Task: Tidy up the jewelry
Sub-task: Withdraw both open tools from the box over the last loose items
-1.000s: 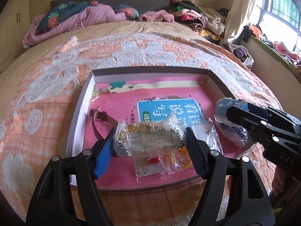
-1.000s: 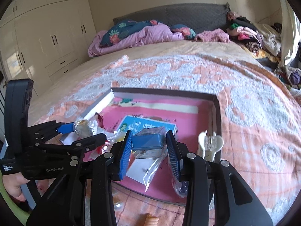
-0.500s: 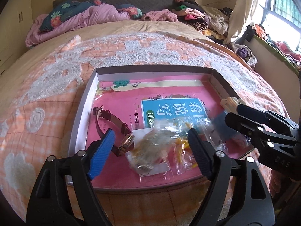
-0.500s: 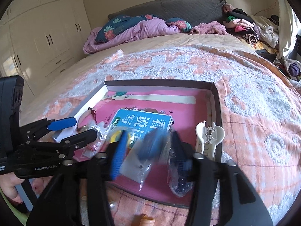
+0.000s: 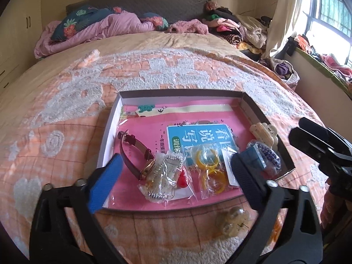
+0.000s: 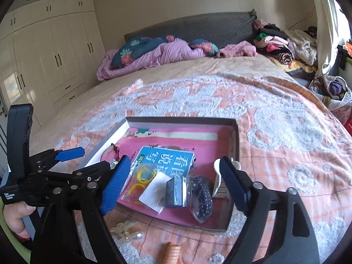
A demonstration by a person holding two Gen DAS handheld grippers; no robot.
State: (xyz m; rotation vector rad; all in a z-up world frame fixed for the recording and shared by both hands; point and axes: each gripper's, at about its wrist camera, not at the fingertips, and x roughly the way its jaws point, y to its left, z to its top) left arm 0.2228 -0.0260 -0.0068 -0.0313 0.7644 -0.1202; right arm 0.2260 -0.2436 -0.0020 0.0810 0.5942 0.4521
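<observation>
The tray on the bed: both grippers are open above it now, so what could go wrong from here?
1. The tray sits on a soft blanket; pressing down may tilt it.
2. The bags overlap, so a grasp may catch two.
3. The clear clip lies outside the tray, behind the left gripper, and may be missed.

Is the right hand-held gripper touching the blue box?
Apart. The right wrist view shows the right hand-held gripper open wide, with clear gaps beside the blue box.
</observation>
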